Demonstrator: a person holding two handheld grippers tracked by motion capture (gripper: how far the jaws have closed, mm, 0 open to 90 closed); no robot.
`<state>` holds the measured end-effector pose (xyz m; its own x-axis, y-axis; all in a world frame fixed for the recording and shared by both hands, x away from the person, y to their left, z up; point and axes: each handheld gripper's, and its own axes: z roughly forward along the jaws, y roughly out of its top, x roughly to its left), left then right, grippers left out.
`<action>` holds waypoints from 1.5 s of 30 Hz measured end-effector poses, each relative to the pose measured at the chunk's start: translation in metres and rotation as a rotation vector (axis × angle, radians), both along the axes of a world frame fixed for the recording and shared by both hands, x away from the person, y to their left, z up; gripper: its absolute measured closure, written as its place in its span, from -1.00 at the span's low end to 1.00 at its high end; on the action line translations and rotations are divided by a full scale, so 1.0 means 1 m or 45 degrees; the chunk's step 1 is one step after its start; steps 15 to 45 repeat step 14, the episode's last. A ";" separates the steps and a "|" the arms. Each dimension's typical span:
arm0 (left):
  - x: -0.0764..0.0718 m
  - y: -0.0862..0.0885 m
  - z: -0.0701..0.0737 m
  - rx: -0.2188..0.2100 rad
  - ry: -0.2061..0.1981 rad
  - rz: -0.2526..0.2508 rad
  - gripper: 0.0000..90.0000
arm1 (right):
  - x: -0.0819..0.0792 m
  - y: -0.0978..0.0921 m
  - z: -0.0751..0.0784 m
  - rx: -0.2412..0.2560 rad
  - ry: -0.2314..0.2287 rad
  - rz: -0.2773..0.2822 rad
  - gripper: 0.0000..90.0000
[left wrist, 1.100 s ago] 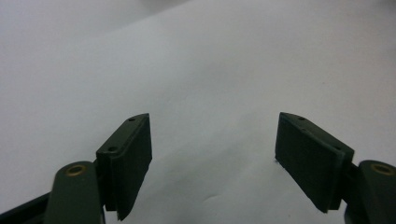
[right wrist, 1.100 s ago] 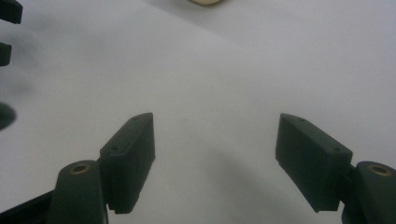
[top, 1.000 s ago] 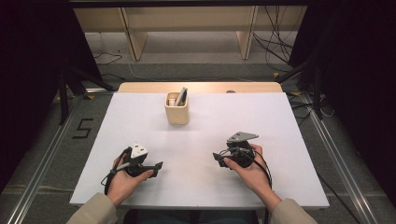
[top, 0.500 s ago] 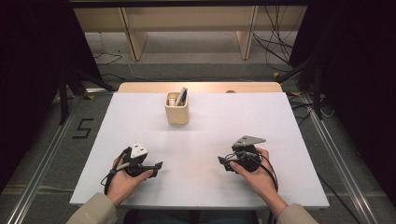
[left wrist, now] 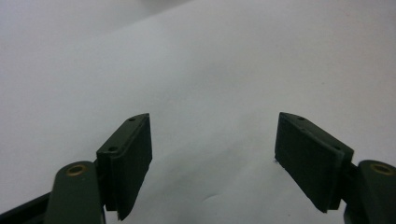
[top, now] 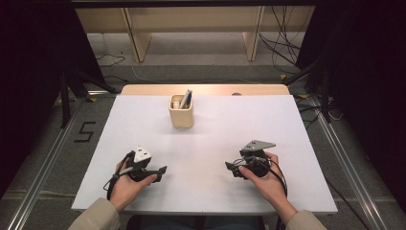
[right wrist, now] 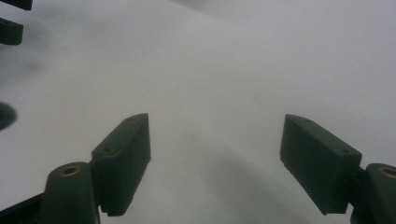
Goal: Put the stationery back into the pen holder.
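Both grippers rest low, nothing in hand.
Left gripper [top: 162, 170] and right gripper [top: 230, 167] gape empty; the holder [top: 182, 115] sits well beyond, needing a forward reach.

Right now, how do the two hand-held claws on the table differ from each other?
The left gripper sits nearer the table's front edge; the right gripper sits slightly farther forward. The left gripper carries a small white plate on top; the right gripper's plate is grey and larger. The left points right, the right points left, so they face each other. Both are open, empty, and far from the beige holder.
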<state>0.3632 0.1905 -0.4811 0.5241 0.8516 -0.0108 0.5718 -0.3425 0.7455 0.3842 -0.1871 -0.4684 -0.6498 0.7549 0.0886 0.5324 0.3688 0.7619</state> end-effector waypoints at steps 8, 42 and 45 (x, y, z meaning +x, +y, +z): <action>0.000 0.000 0.000 0.003 0.001 0.000 -0.39 | 0.000 -0.002 -0.001 -0.001 -0.007 0.013 -0.47; 0.001 0.001 0.000 0.008 0.003 -0.001 -0.39 | -0.001 -0.007 0.000 0.006 -0.014 0.024 -0.47; 0.001 0.001 0.000 0.008 0.003 -0.001 -0.39 | -0.001 -0.007 0.000 0.006 -0.014 0.024 -0.47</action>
